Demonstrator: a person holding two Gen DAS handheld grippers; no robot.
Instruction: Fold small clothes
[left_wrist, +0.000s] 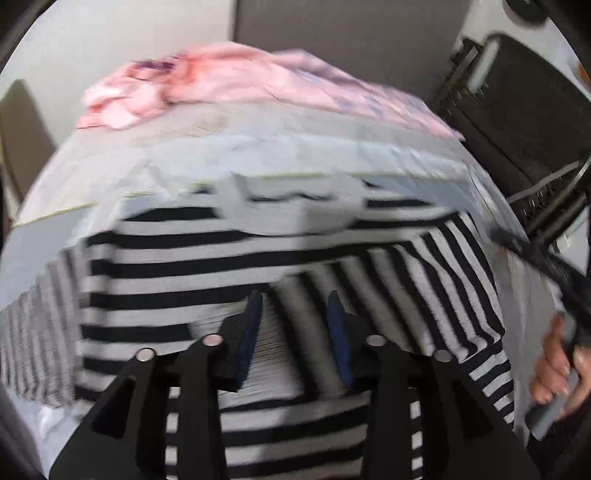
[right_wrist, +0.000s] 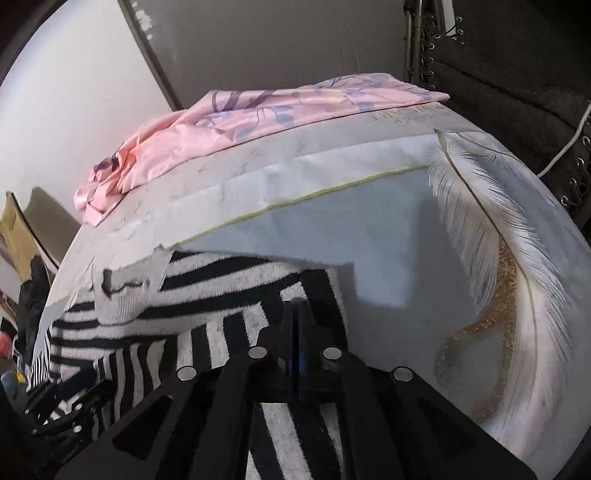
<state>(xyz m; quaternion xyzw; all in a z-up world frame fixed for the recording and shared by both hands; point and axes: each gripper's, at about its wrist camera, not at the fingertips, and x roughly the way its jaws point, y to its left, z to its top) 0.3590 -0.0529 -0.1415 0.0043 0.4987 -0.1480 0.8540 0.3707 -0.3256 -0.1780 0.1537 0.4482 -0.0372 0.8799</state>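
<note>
The striped garment (left_wrist: 229, 273) lies spread on the worktop (right_wrist: 388, 236), directly under and ahead of both grippers. Left gripper (left_wrist: 295, 310): jaws partly apart, blue pads hovering over the black-and-white cloth with nothing pinched between them (view blurred, contact uncertain). Right gripper (right_wrist: 297, 314): jaws closed tight together over the garment's edge; whether a fold of fabric is caught between them I cannot tell. A hand (left_wrist: 557, 369) grips the right tool's handle, to the right of the left gripper. Far beyond both grippers, a crumpled pink cloth (right_wrist: 221, 125) sits at the worktop's back edge.
</note>
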